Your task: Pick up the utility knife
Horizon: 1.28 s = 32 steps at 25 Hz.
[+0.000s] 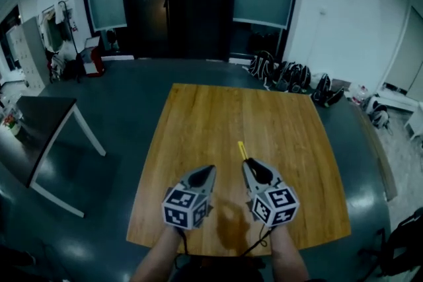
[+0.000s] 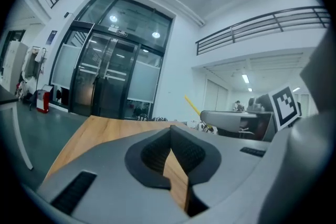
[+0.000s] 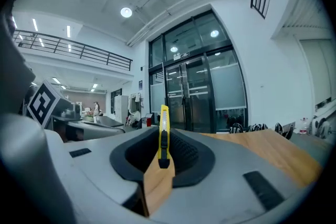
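Right gripper (image 1: 249,162): jaws pinch the utility knife (image 1: 242,150) edge-on between the dark pads. It is held clear above the wooden table (image 1: 218,115), with the yellow tip poking forward past the jaw tips.
Left gripper (image 1: 210,170): jaws pressed together at the tips, nothing between them. It is level with the right one and just beside it.

Risks, as judged:
- The grip sits on a thin, slick body. A wrist swing could make the knife pivot or slide out, and it would drop to the table or the dark floor (image 1: 119,162).
- The protruding end is close to the left gripper, so a careless inward move could knock it askew.
- Whether the blade is extended cannot be told, so the tip is best treated as sharp.

Materials and shapes:
- Knife: slim, flat yellow plastic bar with a black slider on its spine.
- Pads: dark and ribbed, rubbery-looking, set in scooped recesses.
- Gripper shells: smooth matte grey, each with a black-and-white marker cube.
- Table: squarish, pale wood with a lengthwise grain and a bare top.
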Each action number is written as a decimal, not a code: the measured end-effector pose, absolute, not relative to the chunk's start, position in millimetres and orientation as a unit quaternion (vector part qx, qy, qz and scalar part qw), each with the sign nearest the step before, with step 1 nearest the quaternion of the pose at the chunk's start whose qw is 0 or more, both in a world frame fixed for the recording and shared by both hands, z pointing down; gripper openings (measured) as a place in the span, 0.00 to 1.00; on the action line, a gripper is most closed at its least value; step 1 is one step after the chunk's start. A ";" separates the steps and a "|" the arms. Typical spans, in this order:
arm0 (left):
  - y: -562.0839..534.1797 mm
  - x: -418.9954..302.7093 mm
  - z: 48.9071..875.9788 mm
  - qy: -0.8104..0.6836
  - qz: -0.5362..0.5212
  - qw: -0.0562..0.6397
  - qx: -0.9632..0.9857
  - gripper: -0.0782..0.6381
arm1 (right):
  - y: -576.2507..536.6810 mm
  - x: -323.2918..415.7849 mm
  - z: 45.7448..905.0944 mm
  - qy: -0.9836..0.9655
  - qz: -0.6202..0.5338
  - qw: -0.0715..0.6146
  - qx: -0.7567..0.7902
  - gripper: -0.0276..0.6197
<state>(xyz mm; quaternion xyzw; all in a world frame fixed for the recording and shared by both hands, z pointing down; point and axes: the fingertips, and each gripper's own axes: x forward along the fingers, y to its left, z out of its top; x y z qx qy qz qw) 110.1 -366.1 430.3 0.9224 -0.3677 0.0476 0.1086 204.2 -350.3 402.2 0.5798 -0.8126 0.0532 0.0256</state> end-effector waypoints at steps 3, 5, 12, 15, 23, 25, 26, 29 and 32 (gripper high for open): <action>-354.2 100.7 415.2 -0.339 0.033 0.102 0.935 0.12 | -334.0 187.4 382.9 -0.801 0.037 0.011 0.598 0.15; -347.3 100.9 407.2 -0.320 0.027 0.095 0.942 0.12 | -323.6 182.9 372.6 -0.793 0.025 0.001 0.609 0.15; -325.5 111.8 388.2 -0.266 0.014 0.083 0.960 0.12 | -289.3 182.2 357.2 -0.766 0.011 -0.017 0.643 0.15; -318.2 123.9 384.6 -0.250 0.012 0.080 0.965 0.12 | -277.4 190.8 356.6 -0.757 0.013 -0.026 0.653 0.15; -308.9 141.9 377.8 -0.229 0.013 0.073 0.971 0.12 | -259.4 209.6 350.9 -0.752 0.012 -0.047 0.657 0.15; -308.7 142.8 375.4 -0.229 0.013 0.070 0.971 0.12 | -259.1 210.2 349.0 -0.754 0.010 -0.053 0.655 0.15; -308.7 143.4 374.9 -0.229 0.013 0.070 0.971 0.12 | -258.9 210.6 349.1 -0.754 0.011 -0.055 0.655 0.15; -307.5 147.0 376.4 -0.229 0.012 0.071 0.971 0.12 | -257.6 211.8 350.6 -0.757 0.010 -0.053 0.651 0.15; -308.8 147.8 376.3 -0.230 0.011 0.071 0.971 0.12 | -259.3 212.1 350.6 -0.758 0.010 -0.053 0.651 0.15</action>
